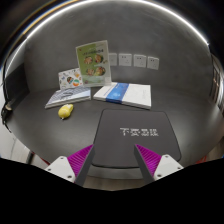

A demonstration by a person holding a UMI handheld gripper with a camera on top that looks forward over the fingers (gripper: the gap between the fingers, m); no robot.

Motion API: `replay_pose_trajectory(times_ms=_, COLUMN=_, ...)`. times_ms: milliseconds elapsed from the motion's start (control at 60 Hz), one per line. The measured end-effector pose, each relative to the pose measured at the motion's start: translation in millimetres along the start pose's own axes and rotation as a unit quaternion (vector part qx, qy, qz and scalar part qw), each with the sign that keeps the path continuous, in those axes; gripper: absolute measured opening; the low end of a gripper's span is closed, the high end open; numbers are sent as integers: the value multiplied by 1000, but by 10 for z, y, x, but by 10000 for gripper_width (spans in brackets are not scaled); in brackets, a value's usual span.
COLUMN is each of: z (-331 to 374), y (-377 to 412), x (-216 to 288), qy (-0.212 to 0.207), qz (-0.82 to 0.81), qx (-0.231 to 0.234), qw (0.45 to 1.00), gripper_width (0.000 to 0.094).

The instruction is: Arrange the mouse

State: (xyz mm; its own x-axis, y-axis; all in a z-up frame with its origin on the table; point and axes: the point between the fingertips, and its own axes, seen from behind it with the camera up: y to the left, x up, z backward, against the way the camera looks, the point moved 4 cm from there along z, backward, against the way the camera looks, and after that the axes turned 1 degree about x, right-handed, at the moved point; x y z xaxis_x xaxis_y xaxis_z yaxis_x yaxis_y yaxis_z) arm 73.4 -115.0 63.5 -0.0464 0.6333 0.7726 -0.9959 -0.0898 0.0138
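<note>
the dark mat's (137, 138) near edge is hidden behind the fingers (75, 162); its white print is unreadable.

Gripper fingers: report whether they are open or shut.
Open. The gripper holds nothing; its pink-padded fingers stand apart above the near edge of the black mouse pad.

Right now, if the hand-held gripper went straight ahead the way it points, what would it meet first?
The hand-held gripper, fingers open, points at the dark mouse pad lying just ahead, so it would likely meet that first. Beyond it lies a blue-and-white booklet. Depth is hard to judge here.
</note>
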Motion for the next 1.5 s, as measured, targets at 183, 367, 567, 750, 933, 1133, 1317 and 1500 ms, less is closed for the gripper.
replay_pose_trajectory(times_ms=183, z=28, y=-90, x=34, qy=-10, qz=5, qx=16, qw=1000, gripper_width=838)
replay_pose_trajectory(times_ms=367, z=-311, y=504, x=205, qy=-20, qz=16, qx=59, qw=998, gripper_width=839)
replay_pose_trajectory(times_ms=567, z=-987, y=1526, x=359, qy=-14, qz=37, qx=105, qw=994, gripper_width=836)
replay_pose_trajectory(times_ms=750, z=-1564, y=1982, x=580, qy=-16, qz=54, qx=68, qw=996, gripper_width=837)
replay_pose_trajectory(times_ms=933, z=-1979, y=2174, x=883, qy=-27, qz=23, qx=29, qw=999, gripper_width=837)
replay_pose_trajectory(times_ms=1133, z=-2064, y=2194, x=948, qy=-32, qz=-3, qx=3, qw=999, gripper_width=444)
replay_pose_trajectory(times_ms=1317, z=-1444, y=2121, x=1353, qy=-83, qz=-13, qx=20, qw=996, gripper_width=423)
replay_pose_trajectory(times_ms=1500, z=-283, y=728, x=1788, qy=-160, qz=17, qx=-77, qw=984, gripper_width=418)
